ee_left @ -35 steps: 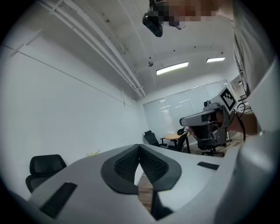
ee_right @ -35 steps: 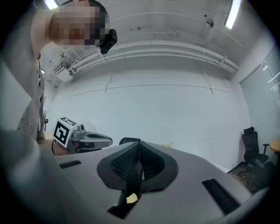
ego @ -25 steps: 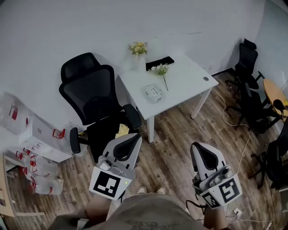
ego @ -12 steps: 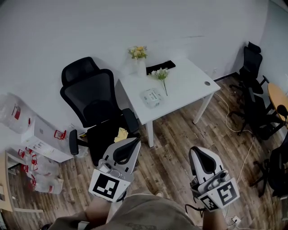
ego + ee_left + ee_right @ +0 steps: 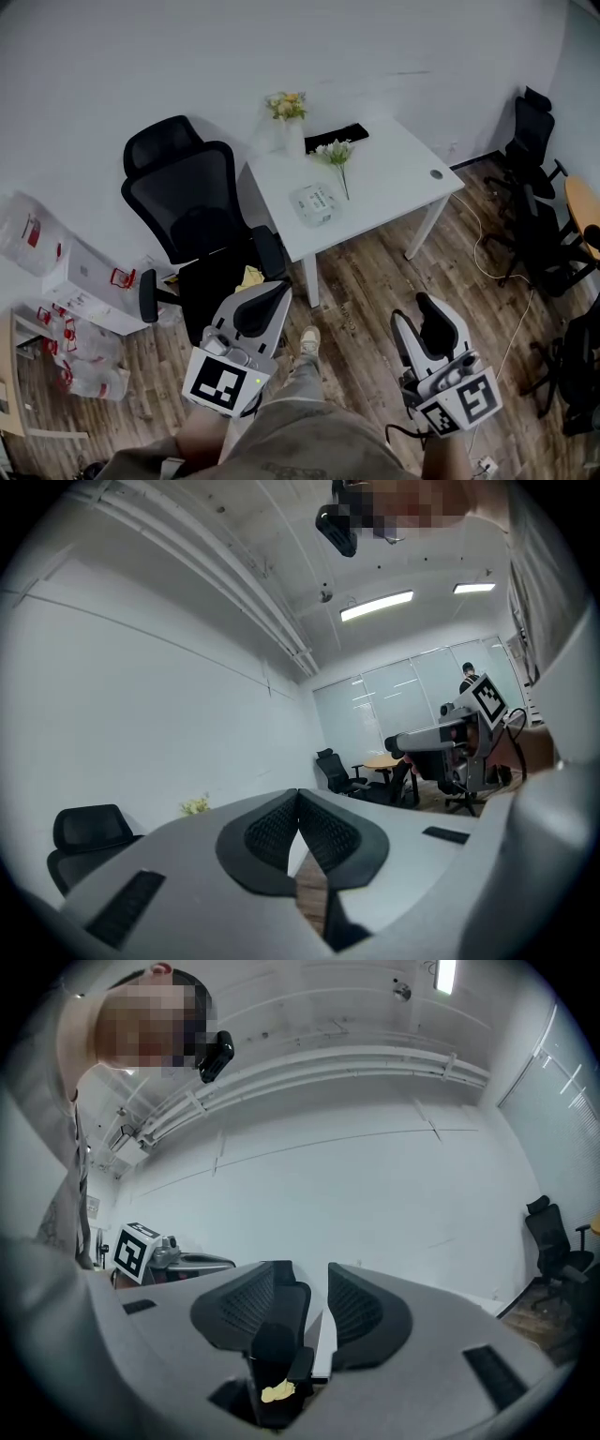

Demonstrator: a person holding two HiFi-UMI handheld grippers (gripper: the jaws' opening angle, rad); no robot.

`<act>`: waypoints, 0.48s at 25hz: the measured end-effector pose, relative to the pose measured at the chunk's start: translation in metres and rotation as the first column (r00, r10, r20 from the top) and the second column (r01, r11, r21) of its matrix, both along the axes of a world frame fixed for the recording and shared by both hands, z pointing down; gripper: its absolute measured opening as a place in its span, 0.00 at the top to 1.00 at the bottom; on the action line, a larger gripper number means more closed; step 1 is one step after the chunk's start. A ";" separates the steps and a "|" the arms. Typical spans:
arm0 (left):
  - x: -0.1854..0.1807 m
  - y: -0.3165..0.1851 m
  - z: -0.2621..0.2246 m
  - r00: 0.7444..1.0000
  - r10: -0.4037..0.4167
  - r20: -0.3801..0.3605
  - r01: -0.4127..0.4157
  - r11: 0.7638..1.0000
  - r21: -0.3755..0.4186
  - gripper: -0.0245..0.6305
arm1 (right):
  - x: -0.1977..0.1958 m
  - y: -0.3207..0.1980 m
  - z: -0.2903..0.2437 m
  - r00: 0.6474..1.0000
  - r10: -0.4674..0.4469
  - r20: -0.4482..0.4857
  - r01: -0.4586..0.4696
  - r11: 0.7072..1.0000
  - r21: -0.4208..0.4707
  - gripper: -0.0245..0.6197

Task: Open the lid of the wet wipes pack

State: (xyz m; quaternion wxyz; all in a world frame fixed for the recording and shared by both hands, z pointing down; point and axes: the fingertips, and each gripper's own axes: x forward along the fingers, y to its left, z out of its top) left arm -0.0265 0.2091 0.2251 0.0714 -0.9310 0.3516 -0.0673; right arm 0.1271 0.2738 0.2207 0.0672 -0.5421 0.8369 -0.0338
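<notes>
The wet wipes pack (image 5: pixel 316 202) lies flat on the white table (image 5: pixel 394 178), far ahead of both grippers in the head view. My left gripper (image 5: pixel 272 292) is held low over the wooden floor near the black chair, its jaws meeting at the tips (image 5: pixel 298 794) with nothing between them. My right gripper (image 5: pixel 419 314) hangs over the floor short of the table; its jaws are opening, with a clear gap (image 5: pixel 311 1274) and nothing in it. Each gripper shows in the other's view: the right gripper (image 5: pixel 441 742) and the left gripper (image 5: pixel 178 1260).
A black office chair (image 5: pixel 192 216) stands between me and the table's left end. On the table are a vase of flowers (image 5: pixel 287 108), a loose flower stem (image 5: pixel 336 155) and a black item (image 5: pixel 336 136). More chairs (image 5: pixel 534 216) crowd the right; boxes and bags (image 5: pixel 75 281) sit at left.
The right gripper's jaws have parted from shut. Both grippers have drifted a little toward the table, and a foot now shows stepping forward between them.
</notes>
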 end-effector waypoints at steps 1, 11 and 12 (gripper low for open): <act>0.001 -0.006 0.003 1.000 0.000 0.000 0.000 1.000 -0.002 0.94 | 0.001 -0.006 0.004 1.000 -0.002 -0.001 0.002 1.000 -0.005 0.68; 0.007 -0.107 0.018 1.000 -0.010 -0.011 0.010 0.999 -0.035 0.94 | 0.008 -0.102 0.022 0.999 0.000 -0.051 -0.004 0.997 -0.075 0.68; 0.007 -0.120 0.019 1.000 -0.013 -0.007 0.013 0.999 -0.040 0.94 | 0.008 -0.115 0.023 0.998 0.000 -0.055 -0.005 0.997 -0.083 0.68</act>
